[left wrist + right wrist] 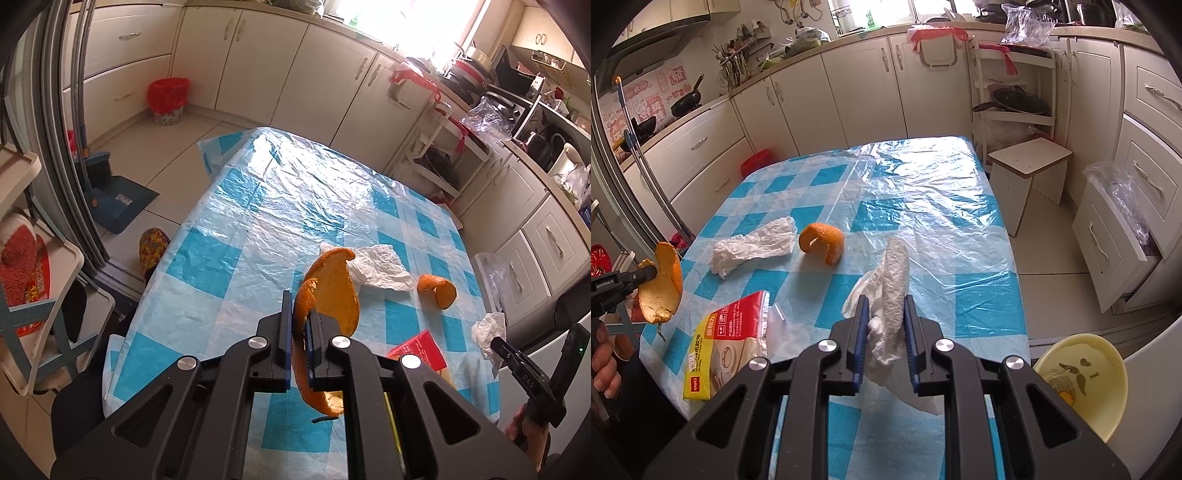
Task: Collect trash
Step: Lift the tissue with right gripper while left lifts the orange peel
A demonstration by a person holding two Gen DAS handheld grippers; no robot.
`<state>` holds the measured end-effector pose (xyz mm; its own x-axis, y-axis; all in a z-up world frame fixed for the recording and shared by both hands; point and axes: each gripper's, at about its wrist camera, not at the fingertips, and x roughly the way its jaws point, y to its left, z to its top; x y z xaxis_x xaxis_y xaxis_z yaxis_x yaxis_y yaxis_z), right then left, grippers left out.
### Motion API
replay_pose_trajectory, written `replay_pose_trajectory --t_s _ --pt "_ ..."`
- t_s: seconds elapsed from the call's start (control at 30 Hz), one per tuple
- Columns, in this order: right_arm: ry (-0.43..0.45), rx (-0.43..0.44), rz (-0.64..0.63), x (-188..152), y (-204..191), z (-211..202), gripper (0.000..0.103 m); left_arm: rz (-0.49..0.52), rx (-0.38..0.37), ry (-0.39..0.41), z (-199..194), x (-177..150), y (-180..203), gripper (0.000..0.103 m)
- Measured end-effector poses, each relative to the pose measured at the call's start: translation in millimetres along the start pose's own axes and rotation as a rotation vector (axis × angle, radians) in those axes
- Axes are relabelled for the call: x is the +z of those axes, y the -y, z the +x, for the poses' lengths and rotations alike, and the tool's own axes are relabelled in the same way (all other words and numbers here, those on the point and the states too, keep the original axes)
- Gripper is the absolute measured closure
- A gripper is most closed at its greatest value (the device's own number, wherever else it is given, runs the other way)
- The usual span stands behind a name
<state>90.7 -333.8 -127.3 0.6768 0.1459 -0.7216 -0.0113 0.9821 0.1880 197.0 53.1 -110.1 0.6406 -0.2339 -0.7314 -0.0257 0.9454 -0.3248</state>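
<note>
left wrist view is showing a bench (258,229) under a blue-and-white checked plastic cloth, standing in a kitchen lined with cream cabinets (280,70), with a red-lined bin (167,100) sitting on the tiled floor by the far cabinets. the left hand-held gripper (297,317) is clenching a large curl of orange peel (332,291), holding it clear above the cloth. the right hand-held gripper (886,314) is gripping a crumpled white tissue (892,295), also off the bench. a second tissue (753,245) and a smaller orange peel (823,242) are lying side by side further out on the cloth, and a red-and-yellow packet (727,343) is lying at the near left edge. a yellow bowl (1086,376) is sitting low at the right
</note>
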Motion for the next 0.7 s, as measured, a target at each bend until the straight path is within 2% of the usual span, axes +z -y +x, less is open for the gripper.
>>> replay_pose_trajectory --t_s 0.37,0.7 --pt "0.014 0.004 0.007 -2.0 4.8 -9.7 0.084 0.011 -0.005 0.023 -15.8 3.2 7.7 0.098" --pt "0.051 -0.036 0.098 -4.8 37.2 -30.9 0.083 0.060 -0.086 0.017 -25.9 -1.1 49.1 0.098"
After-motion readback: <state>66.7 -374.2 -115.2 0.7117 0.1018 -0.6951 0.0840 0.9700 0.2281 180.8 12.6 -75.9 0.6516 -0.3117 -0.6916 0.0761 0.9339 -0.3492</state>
